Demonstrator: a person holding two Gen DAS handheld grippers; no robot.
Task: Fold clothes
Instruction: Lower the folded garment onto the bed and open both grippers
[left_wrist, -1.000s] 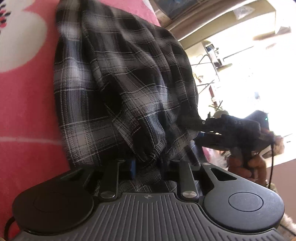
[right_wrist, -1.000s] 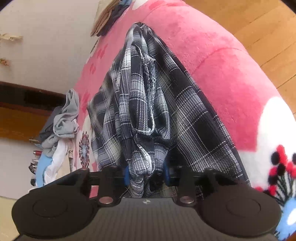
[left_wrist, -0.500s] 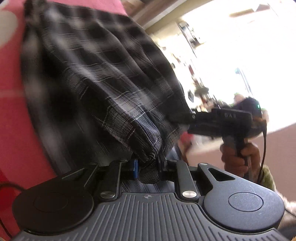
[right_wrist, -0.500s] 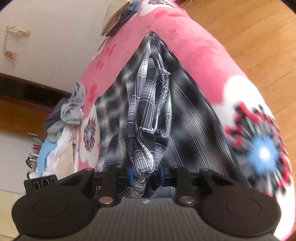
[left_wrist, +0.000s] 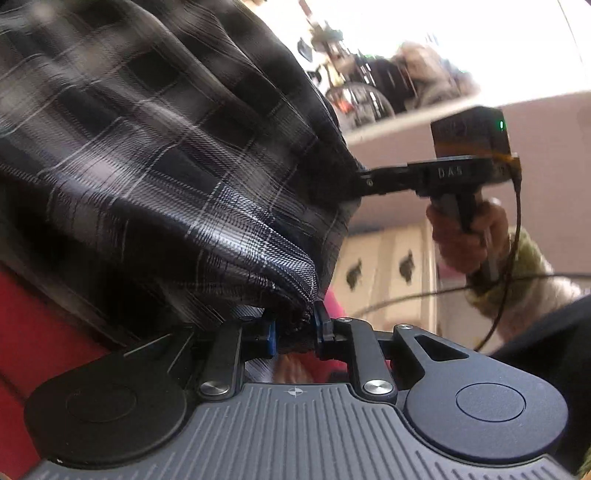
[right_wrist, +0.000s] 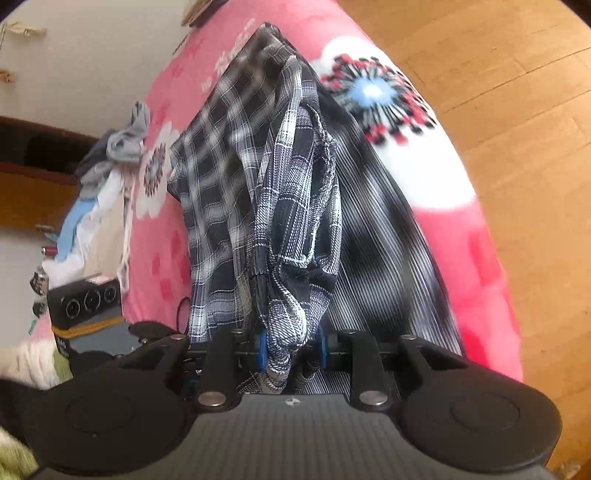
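A black, grey and white plaid shirt (left_wrist: 155, 155) hangs stretched between both grippers above a pink flowered blanket (right_wrist: 480, 266). My left gripper (left_wrist: 293, 328) is shut on a bunched edge of the shirt. My right gripper (right_wrist: 290, 349) is shut on another bunched edge of the shirt (right_wrist: 291, 206), which drapes down to the blanket. The right gripper also shows in the left wrist view (left_wrist: 364, 182), clamped on the cloth at the right. The left gripper's body shows at the lower left of the right wrist view (right_wrist: 88, 299).
A heap of grey, white and blue clothes (right_wrist: 99, 192) lies at the blanket's left side. Wooden floor (right_wrist: 517, 74) lies to the right of the bed. A white wall (right_wrist: 92, 48) and a dark wooden shelf (right_wrist: 33, 155) are at the left.
Both grippers have lifted and swung with the shirt still held. The left view now looks over the room instead of the blanket. The right view has shifted toward the bed's foot.
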